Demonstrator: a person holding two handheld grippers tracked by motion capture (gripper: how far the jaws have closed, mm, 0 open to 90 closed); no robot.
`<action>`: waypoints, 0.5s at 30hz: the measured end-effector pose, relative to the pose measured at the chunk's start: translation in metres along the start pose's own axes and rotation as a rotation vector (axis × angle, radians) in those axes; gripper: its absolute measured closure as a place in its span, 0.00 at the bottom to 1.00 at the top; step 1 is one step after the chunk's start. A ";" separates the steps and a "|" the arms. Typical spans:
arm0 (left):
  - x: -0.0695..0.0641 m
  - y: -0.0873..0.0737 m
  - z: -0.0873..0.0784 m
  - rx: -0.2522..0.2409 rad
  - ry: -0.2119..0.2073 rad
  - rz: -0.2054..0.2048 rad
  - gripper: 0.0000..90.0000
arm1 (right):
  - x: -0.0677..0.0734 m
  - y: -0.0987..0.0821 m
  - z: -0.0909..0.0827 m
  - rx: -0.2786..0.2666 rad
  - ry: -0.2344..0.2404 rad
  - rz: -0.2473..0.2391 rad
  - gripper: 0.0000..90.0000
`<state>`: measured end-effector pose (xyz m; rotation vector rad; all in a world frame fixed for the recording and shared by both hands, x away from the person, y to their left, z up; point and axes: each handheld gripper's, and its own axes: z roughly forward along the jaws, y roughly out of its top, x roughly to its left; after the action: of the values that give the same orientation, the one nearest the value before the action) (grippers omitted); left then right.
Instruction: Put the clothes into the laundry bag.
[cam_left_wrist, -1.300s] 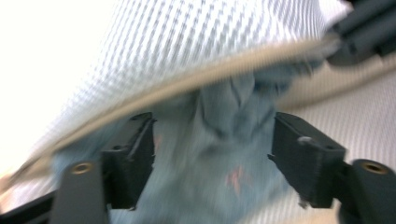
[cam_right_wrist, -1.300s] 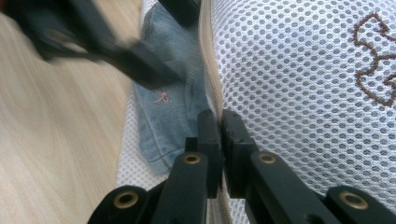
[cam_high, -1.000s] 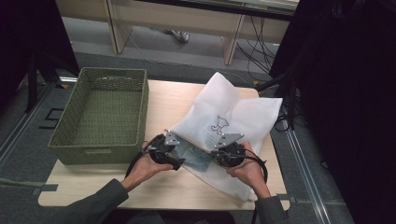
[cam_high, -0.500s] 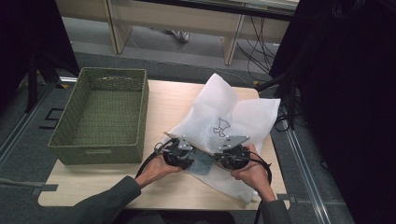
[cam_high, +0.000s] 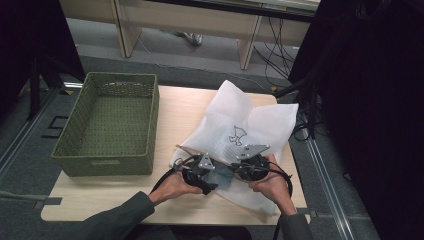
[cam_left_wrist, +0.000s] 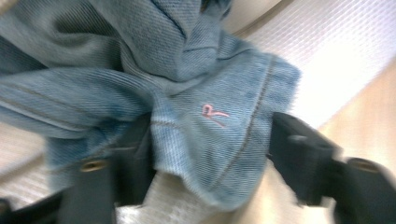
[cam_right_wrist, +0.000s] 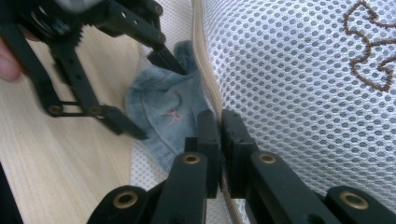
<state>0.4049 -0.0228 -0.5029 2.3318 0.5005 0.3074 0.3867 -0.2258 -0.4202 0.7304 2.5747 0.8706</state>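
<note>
Beside the green basket, right fingers pinch the mesh bag; left fingers straddle denim.

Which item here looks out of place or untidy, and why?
The blue denim garment lies bunched and creased at the zipped edge of the white mesh bag, half out, while the green basket holds nothing.

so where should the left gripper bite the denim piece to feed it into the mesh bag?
Probably the free hemmed corner by the pink stitching on the denim piece. It hangs between the left gripper jaws, which have just been opening. Come in from the table side, toward the mesh bag edge the right gripper pinches; the rest is bunched.
</note>
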 end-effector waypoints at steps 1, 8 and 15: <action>0.000 0.001 0.002 0.005 0.034 0.004 0.65 | 0.001 0.000 0.000 0.007 0.011 0.014 0.98; 0.007 0.028 0.007 -0.063 0.078 -0.062 0.92 | 0.000 0.005 -0.004 -0.017 0.019 0.004 0.98; 0.011 0.024 0.036 -0.158 0.088 -0.235 0.87 | 0.001 0.003 -0.001 0.008 0.029 0.001 0.98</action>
<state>0.4340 -0.0559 -0.5114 2.0890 0.7587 0.3258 0.3864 -0.2239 -0.4180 0.7272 2.6044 0.8778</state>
